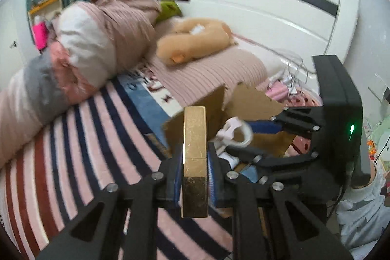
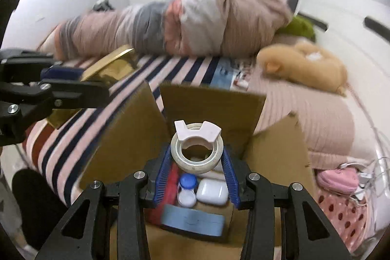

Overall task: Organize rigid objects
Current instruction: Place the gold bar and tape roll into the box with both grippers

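Left gripper (image 1: 195,172) clamped on a flat gold box (image 1: 195,162), held on edge above the striped blanket (image 1: 73,150). Right gripper (image 2: 197,162) clenched on a tape roll with white dispenser (image 2: 197,150) — raised over the open cardboard box (image 2: 212,101). Inside the carton, near its front wall: white earbud case (image 2: 212,191), blue-capped small container (image 2: 187,189), blue flat item (image 2: 192,221). Beyond, toward the bed's head end — tan plush toy (image 1: 195,40), rolled bedding (image 1: 97,40).

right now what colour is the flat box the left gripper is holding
Shiny gold; the flat box shows best in the left wrist view.
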